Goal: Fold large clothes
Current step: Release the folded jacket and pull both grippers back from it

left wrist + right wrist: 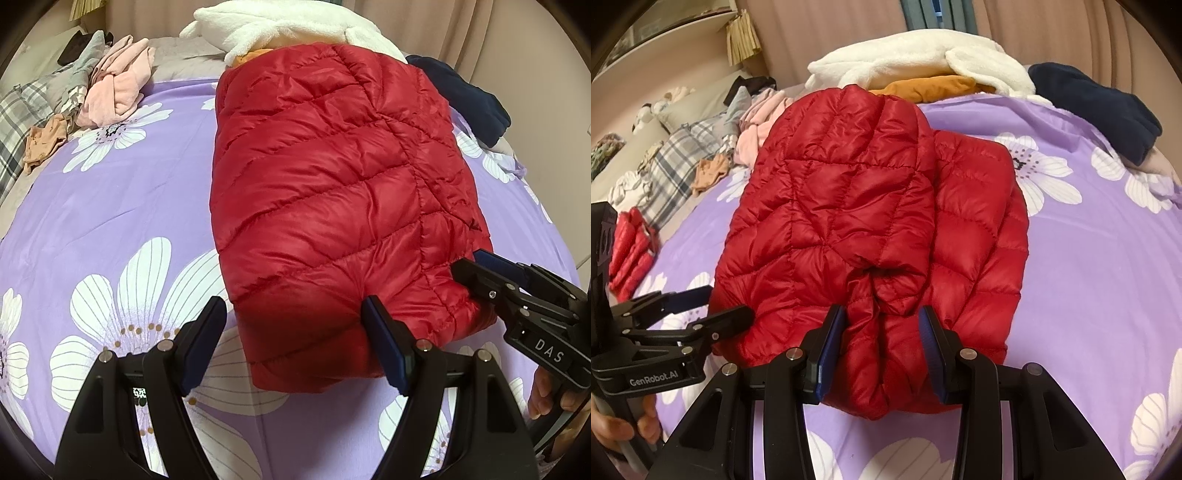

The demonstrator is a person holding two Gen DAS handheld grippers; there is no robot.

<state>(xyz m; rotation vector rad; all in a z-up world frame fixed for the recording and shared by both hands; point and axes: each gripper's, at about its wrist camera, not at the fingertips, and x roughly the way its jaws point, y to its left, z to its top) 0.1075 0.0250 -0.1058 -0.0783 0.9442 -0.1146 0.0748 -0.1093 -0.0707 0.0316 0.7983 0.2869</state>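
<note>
The left gripper (295,332) stands nearest the lens at 6 o'clock, jaws spread wide, one pad on the purple flowered bedspread (110,221) and the other against the near hem of the red jacket (332,177). The jacket, a quilted puffer with diagonal stitching, lies folded into a long bundle running from 6 toward 12 o'clock across the middle of the bed. From the right wrist view the jacket (849,206) shows a doubled layer: a rounded upper panel over a flatter one that juts out toward 2 o'clock. The right gripper (882,343) straddles a gathered ridge of the fabric with its jaws parted; whether the pads press it cannot be told. In the left view that gripper (476,269) enters from 4 o'clock, tips at the jacket's right edge.

No containers show; loose piles ring the bed instead. A white fleece (288,26) over an orange garment (931,88) sits at 12 o'clock, a navy garment (465,96) at 2, pink clothes (118,81) and a plaid cloth (14,125) at 10. Bare bedspread lies open at 8 and 9 o'clock.
</note>
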